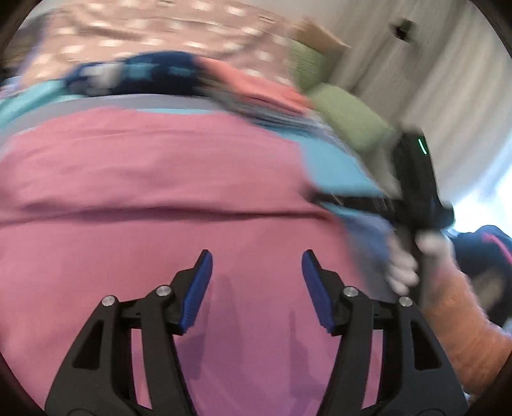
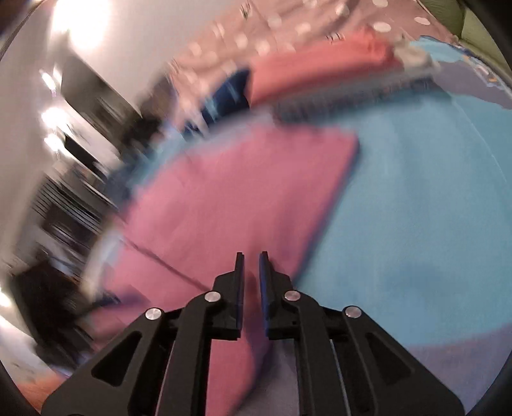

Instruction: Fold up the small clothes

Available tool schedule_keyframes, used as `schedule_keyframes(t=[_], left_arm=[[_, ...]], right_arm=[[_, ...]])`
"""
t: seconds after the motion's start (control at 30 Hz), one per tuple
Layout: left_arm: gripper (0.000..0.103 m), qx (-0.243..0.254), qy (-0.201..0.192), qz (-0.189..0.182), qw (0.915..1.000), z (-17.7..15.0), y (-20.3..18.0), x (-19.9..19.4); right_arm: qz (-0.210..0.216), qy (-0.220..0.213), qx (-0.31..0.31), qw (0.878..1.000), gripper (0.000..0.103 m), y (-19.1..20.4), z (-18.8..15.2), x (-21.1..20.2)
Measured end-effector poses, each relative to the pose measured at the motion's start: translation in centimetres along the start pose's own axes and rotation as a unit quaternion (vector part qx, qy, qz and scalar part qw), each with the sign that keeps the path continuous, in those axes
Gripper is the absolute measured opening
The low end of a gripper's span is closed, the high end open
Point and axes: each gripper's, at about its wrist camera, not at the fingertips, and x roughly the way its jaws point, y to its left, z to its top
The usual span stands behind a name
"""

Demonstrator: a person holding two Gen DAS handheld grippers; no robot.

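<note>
A pink garment (image 1: 153, 179) lies spread on a light blue sheet (image 1: 336, 166), with a fold crease across its middle. My left gripper (image 1: 256, 281) is open and empty just above the near part of the garment. In the right wrist view the same pink garment (image 2: 224, 198) lies on the blue sheet (image 2: 416, 192). My right gripper (image 2: 251, 288) is nearly shut, with the garment's near edge between its blue pads. The right gripper also shows in the left wrist view (image 1: 416, 192), held by a hand at the garment's right edge. Both views are motion-blurred.
Folded clothes lie behind the garment: a coral piece (image 1: 256, 86) (image 2: 320, 64), a navy patterned piece (image 1: 144, 73) and a striped one (image 2: 352, 92). A green cushion (image 1: 345, 112) sits at the right. A dotted bedspread (image 1: 144, 28) lies beyond. Dark furniture (image 2: 80, 134) stands left.
</note>
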Motion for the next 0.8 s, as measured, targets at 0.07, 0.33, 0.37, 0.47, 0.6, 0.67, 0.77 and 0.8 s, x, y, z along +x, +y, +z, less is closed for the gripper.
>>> schedule_keyframes(t=[0.07, 0.33, 0.37, 0.47, 0.6, 0.67, 0.77, 0.8], left_arm=[[0.063, -0.009, -0.001, 0.102, 0.9948, -1.4, 3.7, -1.5], [0.064, -0.125, -0.084, 0.138, 0.9788, -5.6, 12.5, -12.5], [0.063, -0.14, -0.088, 0.137, 0.9767, -6.2, 13.6, -13.5], [0.063, -0.168, -0.096, 0.134, 0.972, -7.8, 15.9, -15.4], [0.063, -0.174, -0.089, 0.086, 0.9769, -9.9, 16.2, -16.7], [0.063, -0.165, -0.077, 0.069, 0.9809, -11.1, 15.9, -16.5], [0.063, -0.146, -0.062, 0.062, 0.9854, -12.7, 15.9, -16.6], [0.063, -0.141, -0.056, 0.059, 0.9866, -13.0, 15.9, -16.6]], right_arm=[[-0.019, -0.009, 0.011, 1.0, 0.0, 0.1, -0.1, -0.5], [-0.096, -0.043, -0.026, 0.994, 0.013, 4.5, -4.3, -4.8], [-0.098, -0.045, -0.032, 0.994, 0.015, 5.1, -5.1, -5.0], [-0.083, -0.046, -0.025, 0.995, 0.018, 5.3, -7.6, -6.6], [-0.066, -0.04, -0.012, 0.997, 0.02, 5.7, -10.0, -8.5], [-0.059, -0.033, 0.002, 0.998, 0.021, 5.9, -11.0, -9.0], [-0.048, -0.028, 0.022, 0.998, 0.021, 6.1, -11.9, -9.5], [-0.046, -0.027, 0.028, 0.998, 0.021, 6.3, -12.4, -9.7]])
